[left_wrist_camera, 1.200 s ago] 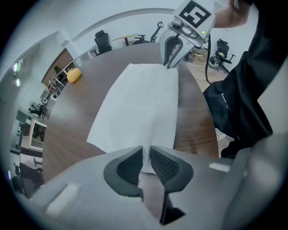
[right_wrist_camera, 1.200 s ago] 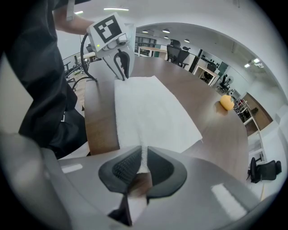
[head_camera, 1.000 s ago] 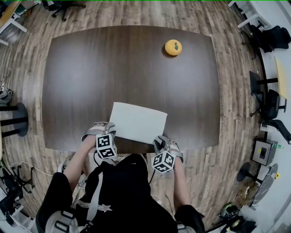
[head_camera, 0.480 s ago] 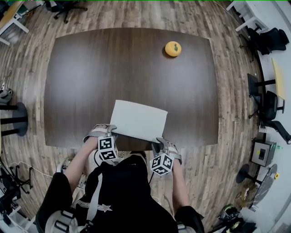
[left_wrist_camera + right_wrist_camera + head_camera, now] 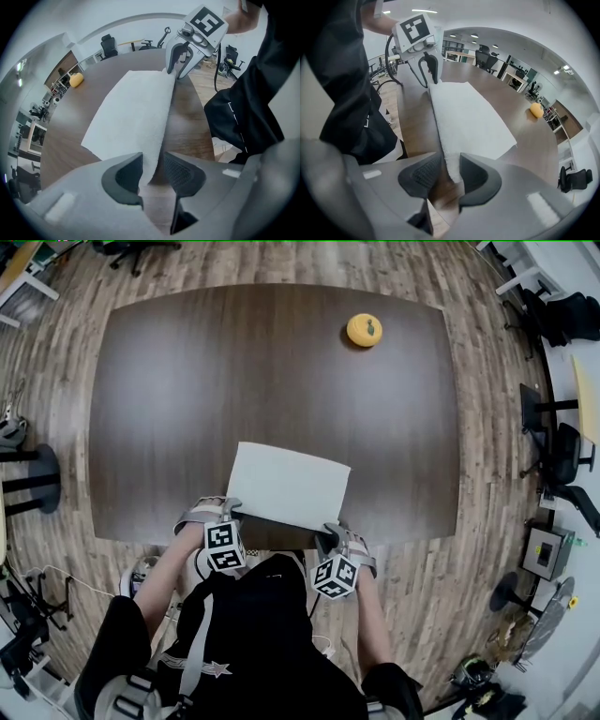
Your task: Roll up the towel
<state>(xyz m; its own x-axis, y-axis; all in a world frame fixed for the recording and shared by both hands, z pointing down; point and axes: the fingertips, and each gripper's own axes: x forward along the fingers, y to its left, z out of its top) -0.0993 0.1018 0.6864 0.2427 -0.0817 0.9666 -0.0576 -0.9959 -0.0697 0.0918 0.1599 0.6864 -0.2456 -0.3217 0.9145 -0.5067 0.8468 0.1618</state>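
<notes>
Both claws have moved in onto the towel's (image 5: 289, 486) near corners. Left claw (image 5: 152, 161) and right claw (image 5: 451, 168), jaws just widened, each straddle a corner, released, not pinching. Rolling not begun; likely clench next.

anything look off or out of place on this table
Nothing spilled or damaged. The towel lies slightly skewed to the near edge of the table, and a lone yellow fruit sits at the far right.

The towel (image 5: 289, 486) lies on the table (image 5: 187, 399), near the middle of the near edge. A round object (image 5: 364, 330) sits toward the table's far right corner, well apart from the towel. A chair (image 5: 562, 317) stands on the floor beyond the table's right edge.
</notes>
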